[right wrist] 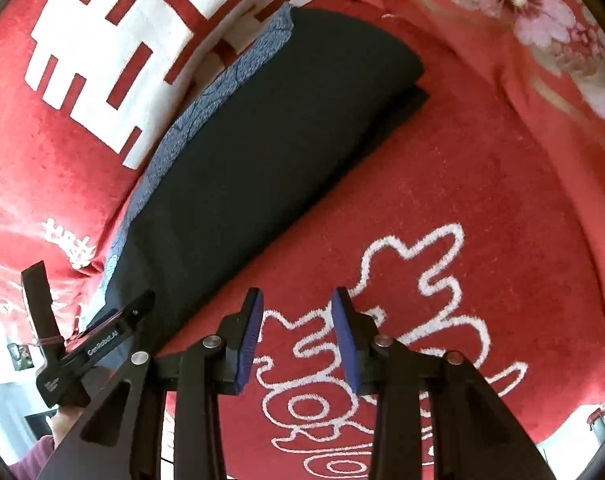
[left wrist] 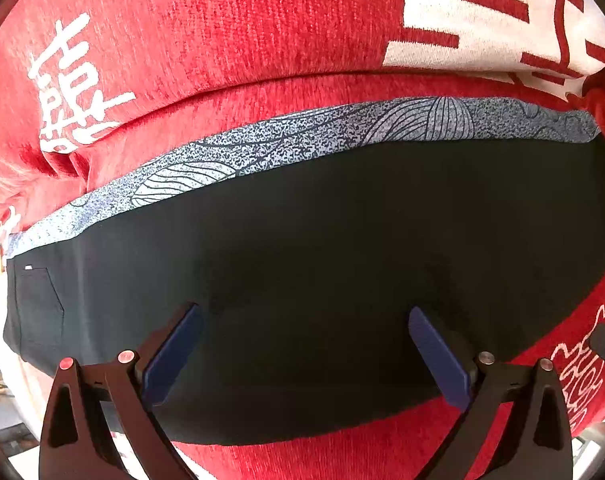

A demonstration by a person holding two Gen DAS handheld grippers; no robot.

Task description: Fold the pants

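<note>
Folded pants point(right wrist: 262, 152) ran lower left to upper right, left of the empty, part-open right gripper point(right wrist: 298, 340); left gripper point(left wrist: 306, 356), wide open, hung directly over them.

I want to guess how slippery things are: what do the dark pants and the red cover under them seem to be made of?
Dark pants: smooth, matte woven cloth, likely cotton blend; flat, no sheen, stitched pocket. Red cover: fuzzy chenille or terry-like textile; visible nap, raised white pattern.

The pants point(left wrist: 322, 272) were black, edged by a blue-and-white speckled, line-drawn band point(left wrist: 262, 148). The blanket point(right wrist: 482, 200) beneath was red with white characters. My pads point(right wrist: 249, 340) were blue.
</note>
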